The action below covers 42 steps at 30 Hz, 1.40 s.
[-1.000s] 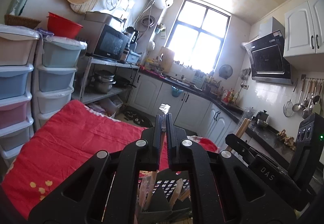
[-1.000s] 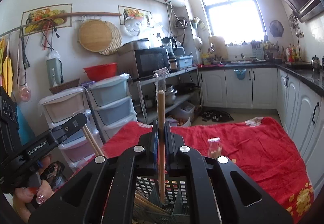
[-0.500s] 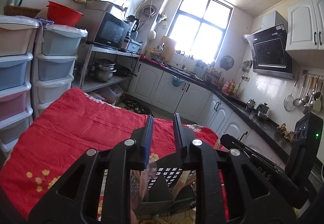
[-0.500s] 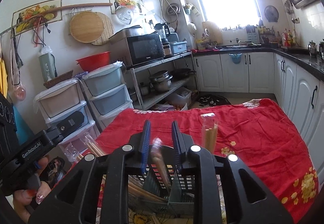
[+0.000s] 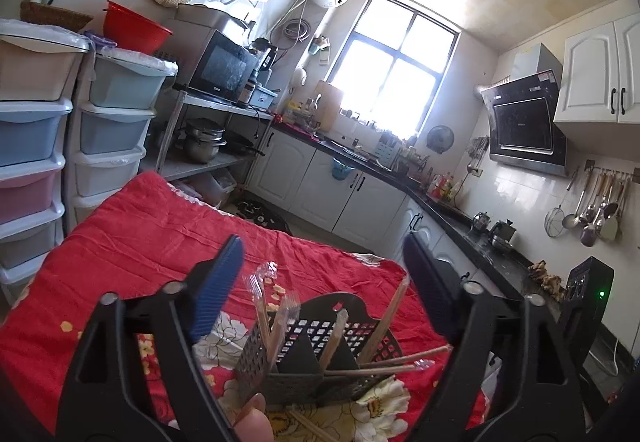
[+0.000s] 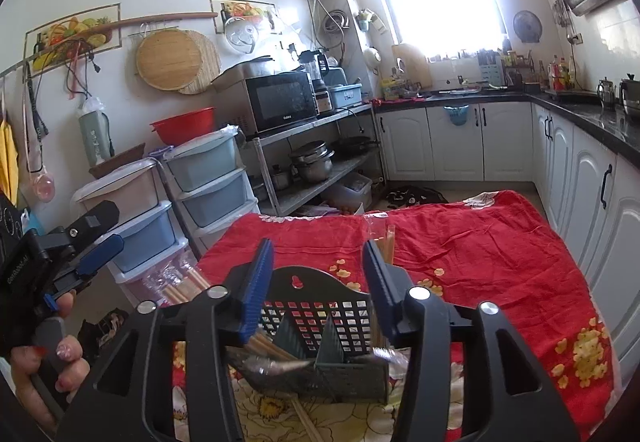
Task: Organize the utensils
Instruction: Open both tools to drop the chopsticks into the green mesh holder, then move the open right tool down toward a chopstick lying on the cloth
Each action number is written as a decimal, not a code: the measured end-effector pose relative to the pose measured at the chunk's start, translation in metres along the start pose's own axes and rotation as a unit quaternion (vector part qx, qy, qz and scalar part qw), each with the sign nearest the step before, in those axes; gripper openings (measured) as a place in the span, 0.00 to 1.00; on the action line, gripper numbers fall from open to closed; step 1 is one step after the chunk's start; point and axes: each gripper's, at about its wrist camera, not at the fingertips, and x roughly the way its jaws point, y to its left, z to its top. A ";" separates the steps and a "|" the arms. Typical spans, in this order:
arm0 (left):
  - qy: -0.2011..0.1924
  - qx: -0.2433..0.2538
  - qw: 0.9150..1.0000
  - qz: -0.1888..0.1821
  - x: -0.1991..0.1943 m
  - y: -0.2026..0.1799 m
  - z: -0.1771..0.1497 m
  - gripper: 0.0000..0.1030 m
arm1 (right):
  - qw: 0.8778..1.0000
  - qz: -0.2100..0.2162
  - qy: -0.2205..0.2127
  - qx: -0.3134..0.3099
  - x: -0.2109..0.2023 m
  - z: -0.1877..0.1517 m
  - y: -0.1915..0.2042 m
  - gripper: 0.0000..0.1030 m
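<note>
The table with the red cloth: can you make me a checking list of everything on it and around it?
Surface: red flowered cloth covers the table.
Job's things: dark mesh holder with dividers; wrapped chopsticks stand and lean in it; one loose pair lies in front.
Clutter: nothing seen.
Grippers: left tool and right tool both opening, nothing between the jaws.
Cables: cords hang on the wall.
Surroundings: drawer towers, microwave, window, white cabinets.
</note>
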 end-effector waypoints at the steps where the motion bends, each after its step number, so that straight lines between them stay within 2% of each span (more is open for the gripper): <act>1: 0.001 0.000 1.000 0.000 -0.002 -0.001 -0.001 0.81 | 1.000 0.000 -0.001 -0.002 -0.003 0.000 0.000 0.46; 5: 0.011 -0.003 1.000 -0.002 -0.010 -0.002 -0.006 0.89 | 1.000 0.003 -0.006 -0.017 -0.018 -0.002 0.005 0.52; 12: 0.039 -0.020 0.999 -0.003 -0.022 0.006 -0.023 0.89 | 0.999 0.005 0.001 -0.036 -0.035 -0.013 0.009 0.55; 25: 0.083 -0.027 0.996 0.031 -0.032 0.023 -0.055 0.89 | 0.998 0.005 0.030 -0.056 -0.046 -0.031 0.007 0.55; 34: 0.117 -0.030 0.991 0.050 -0.034 0.034 -0.073 0.89 | 0.995 0.011 0.063 -0.074 -0.043 -0.047 0.009 0.55; 42: 0.156 -0.039 0.986 0.047 -0.031 0.040 -0.095 0.89 | 0.991 0.020 0.101 -0.090 -0.033 -0.063 0.011 0.55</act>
